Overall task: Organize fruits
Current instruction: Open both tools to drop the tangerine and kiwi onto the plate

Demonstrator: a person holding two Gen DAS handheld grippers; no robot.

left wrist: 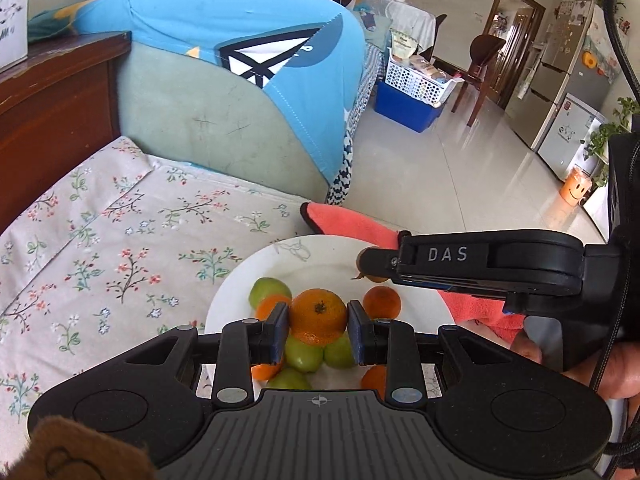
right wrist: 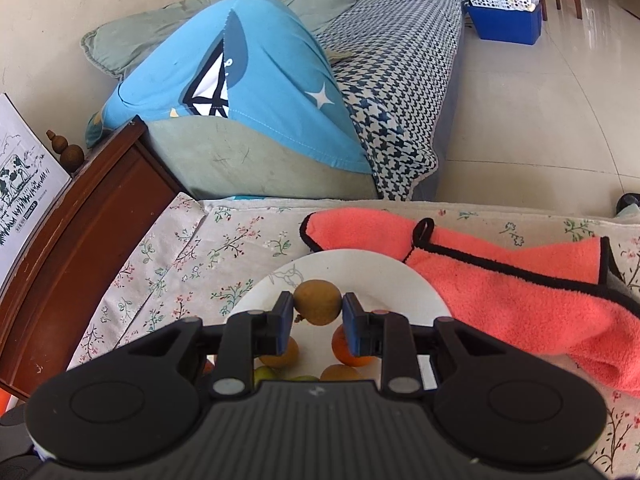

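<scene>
left hand-held gripper (left wrist: 319,326) pinching orange (left wrist: 318,314) | right hand-held gripper (right wrist: 317,318) pinching brown fruit (right wrist: 318,302) | coral towel (right wrist: 520,280) beside plate (right wrist: 360,268)

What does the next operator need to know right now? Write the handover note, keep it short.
Left gripper: shut on an orange, held over the white plate.
Right gripper: shut on a brownish round fruit, also above the plate, coral towel just to its right.
On the plate: more oranges and green fruits, mixed in one pile.
Done: two fruits gripped.
Left: place both, then sort the rest. No target container is visible.
</scene>
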